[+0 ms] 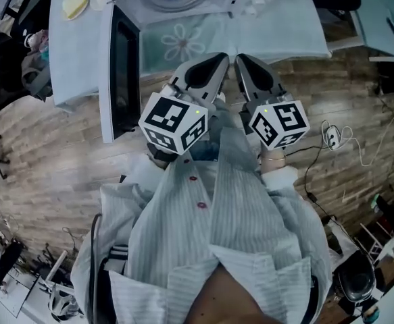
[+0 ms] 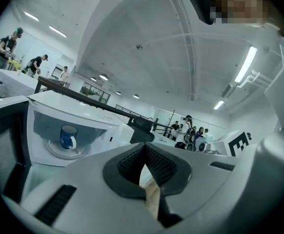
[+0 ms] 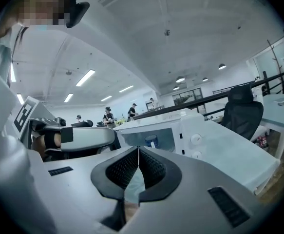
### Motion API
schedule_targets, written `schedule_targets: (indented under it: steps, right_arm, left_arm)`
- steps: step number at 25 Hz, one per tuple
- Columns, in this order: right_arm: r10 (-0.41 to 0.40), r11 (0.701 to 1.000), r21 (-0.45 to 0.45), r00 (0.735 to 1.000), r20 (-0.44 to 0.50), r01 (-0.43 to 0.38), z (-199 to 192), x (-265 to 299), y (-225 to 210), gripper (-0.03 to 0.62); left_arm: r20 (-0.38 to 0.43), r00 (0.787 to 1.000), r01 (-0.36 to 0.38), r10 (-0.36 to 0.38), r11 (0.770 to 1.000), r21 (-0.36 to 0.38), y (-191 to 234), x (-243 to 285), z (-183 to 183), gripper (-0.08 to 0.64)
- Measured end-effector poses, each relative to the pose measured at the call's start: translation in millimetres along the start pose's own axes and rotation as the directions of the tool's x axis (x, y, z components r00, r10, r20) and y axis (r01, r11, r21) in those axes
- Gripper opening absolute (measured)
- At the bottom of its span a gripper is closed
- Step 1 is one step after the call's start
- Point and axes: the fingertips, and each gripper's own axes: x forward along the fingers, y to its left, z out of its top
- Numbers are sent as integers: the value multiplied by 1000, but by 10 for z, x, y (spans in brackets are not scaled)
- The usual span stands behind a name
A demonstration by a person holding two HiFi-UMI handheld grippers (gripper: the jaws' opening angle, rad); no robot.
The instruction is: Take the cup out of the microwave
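Inside one microwave [image 2: 59,104], one blue cup [image 2: 68,136], left gripper [image 2: 144,146], right gripper [image 3: 138,149], both pinched together, empty

From the head we look steeply down on the left gripper [image 1: 221,59], right gripper [image 1: 241,60] and open microwave [image 1: 183,9] beyond. Our gripper cameras look nearly level along their own fingers [image 2: 128,164], both sharing that microwave near ahead.

Bright ceiling strip lights [image 2: 244,65], heavy fisheye distortion at edges.
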Motion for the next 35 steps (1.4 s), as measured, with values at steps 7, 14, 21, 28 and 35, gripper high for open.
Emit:
schedule_targets:
  steps: [7,14,21,28,35]
  right_arm:
    - [119,992,-24,992,-46,-120,150,243,-411,34]
    - [205,977,-33,974,-94,-209,136,473,-580,34]
    - [248,967,-29,959,-140,-254,77,711,-608,34]
    - [240,969,-29,958,-154,-247,136,1018,-593,34]
    - [241,968,-27,957,-162,-248,195,1287,-571,34]
  left_arm:
    - [37,992,-123,123,992,-17,117,414,129,8]
    - [54,974,-217,219,975,-34,250,581,151,8]
    - [53,960,-272,275,961,-58,492,635,178,8]
    - [63,955,-285,289,956,-69,827,650,311,8]
    - [65,949,-303,308,950,-78,1130,661,408,8]
